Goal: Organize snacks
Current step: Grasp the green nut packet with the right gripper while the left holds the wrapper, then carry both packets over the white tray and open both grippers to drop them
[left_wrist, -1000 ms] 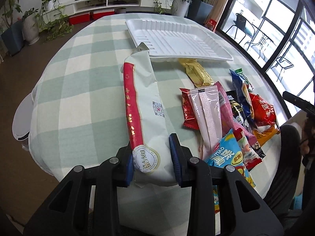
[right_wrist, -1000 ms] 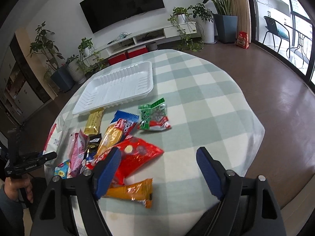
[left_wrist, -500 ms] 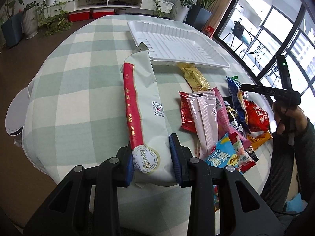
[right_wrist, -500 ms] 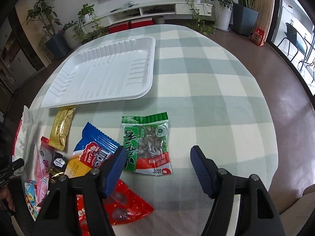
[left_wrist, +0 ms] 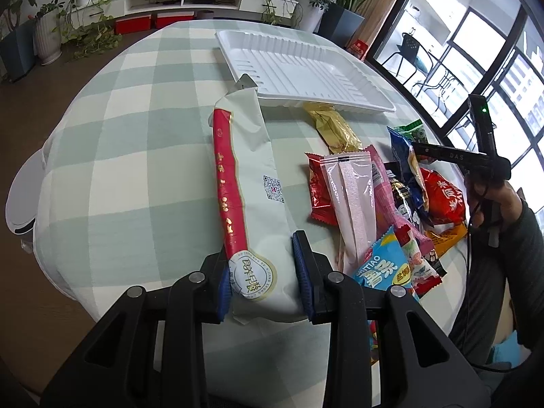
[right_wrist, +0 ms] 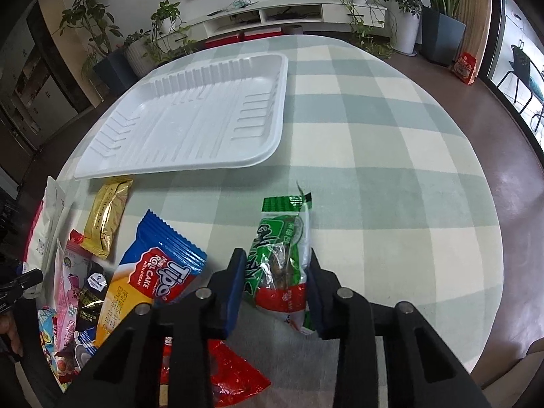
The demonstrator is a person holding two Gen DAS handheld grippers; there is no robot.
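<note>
Green foil crumples between the blue pads of the right gripper [right_wrist: 274, 280]: its fingers are closing on the green snack packet [right_wrist: 284, 258], which is squeezed narrow and tilted up off the checked tabletop [right_wrist: 391, 183] near its front edge. Only the right wrist view shows this grip; the left wrist view shows just the packet's green top edge beyond the pile, plus the hand [left_wrist: 489, 200] carrying the right gripper, angled down toward the tabletop. The left gripper [left_wrist: 261, 272] has its fingers nearly closed, clamped on the near end of the long white packet with a red stripe [left_wrist: 248, 176], whose far end touches the white tray [left_wrist: 306, 68]. That tray lies toward the far edge. Between the 2 packets lies the snack pile [right_wrist: 102, 272].
</note>
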